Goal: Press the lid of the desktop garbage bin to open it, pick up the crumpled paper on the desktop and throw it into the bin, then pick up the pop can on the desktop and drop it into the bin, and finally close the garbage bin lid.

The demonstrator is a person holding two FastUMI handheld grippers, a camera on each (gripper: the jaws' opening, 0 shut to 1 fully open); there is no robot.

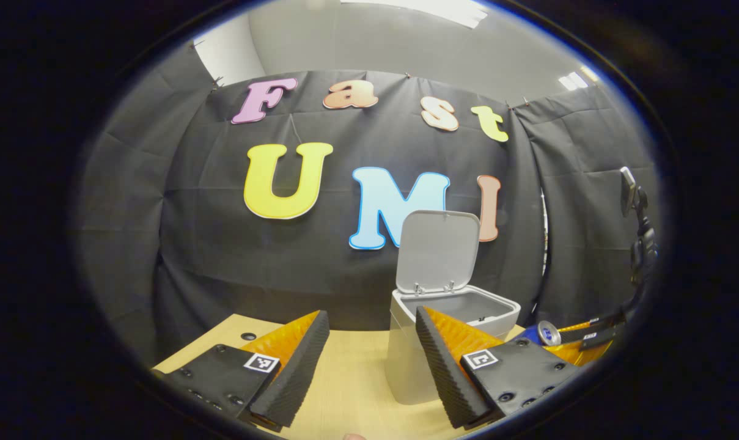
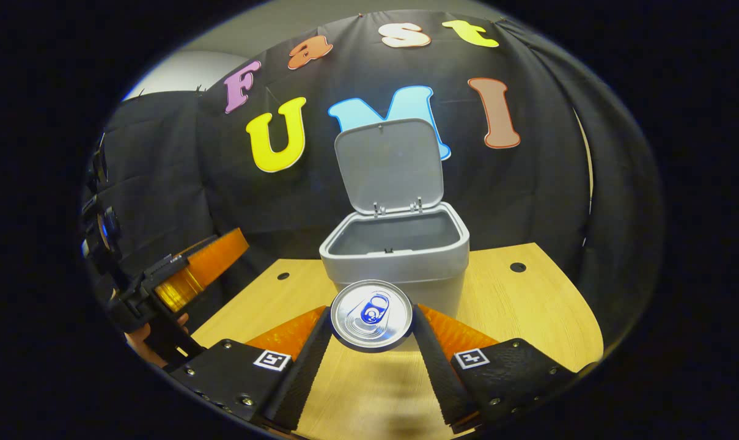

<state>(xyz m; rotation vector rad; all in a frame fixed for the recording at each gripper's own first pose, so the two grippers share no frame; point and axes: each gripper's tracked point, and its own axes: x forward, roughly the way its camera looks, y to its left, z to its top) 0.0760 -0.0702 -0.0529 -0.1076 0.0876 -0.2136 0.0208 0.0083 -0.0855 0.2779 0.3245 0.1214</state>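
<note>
Right gripper view: the right gripper [image 2: 371, 342] clamps the pop can [image 2: 371, 315] end-on above the desk [image 2: 528, 305], just before the gray bin [image 2: 400, 250], whose lid [image 2: 389, 164] stands upright. The left gripper [image 1: 372, 357], spread wide and empty, hangs nearby.

Bright ceiling lights [image 1: 418, 9] overhead leave both fisheye views evenly lit and sharp, with glare on the can top [image 2: 371, 315] and strongly bowed, darkened edges.
</note>
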